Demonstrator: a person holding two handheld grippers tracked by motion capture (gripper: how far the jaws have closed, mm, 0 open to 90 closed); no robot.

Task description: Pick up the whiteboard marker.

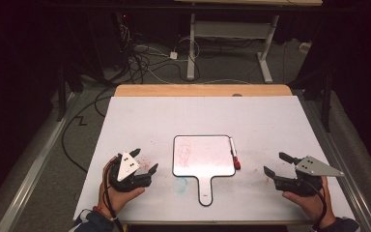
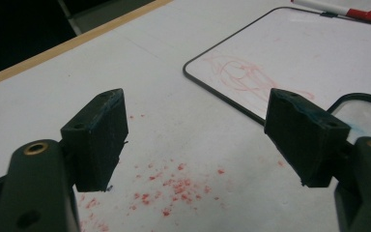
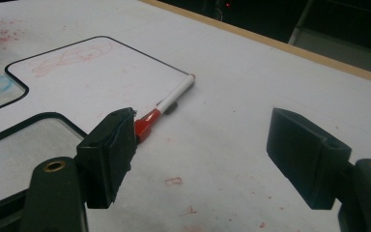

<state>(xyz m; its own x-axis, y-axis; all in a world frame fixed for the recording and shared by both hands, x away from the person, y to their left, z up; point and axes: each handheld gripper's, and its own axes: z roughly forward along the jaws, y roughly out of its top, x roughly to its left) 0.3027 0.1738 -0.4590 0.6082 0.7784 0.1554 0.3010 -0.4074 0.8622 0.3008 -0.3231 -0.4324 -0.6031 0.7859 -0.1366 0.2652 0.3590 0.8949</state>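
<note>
A small paddle-shaped whiteboard (image 1: 207,159) with a black rim lies at the middle of the white table, faint red scribbles on its face (image 2: 251,77) (image 3: 72,55). A white marker with a red cap (image 1: 234,152) rests along the board's right edge (image 3: 166,108) (image 2: 340,9). My left gripper (image 1: 144,161) sits left of the board, held in a hand, open with nothing between its jaws (image 2: 195,140). My right gripper (image 1: 277,164) rests right of the board, open and empty (image 3: 200,154), with the marker's cap just beyond its left jaw.
Red marker specks (image 2: 174,186) dot the table sheet between my left jaws. A blue smudge (image 1: 180,183) lies by the board's handle. The table's wooden far edge (image 1: 203,90) borders a dark floor with cables (image 1: 145,58) and another table's legs (image 1: 192,48).
</note>
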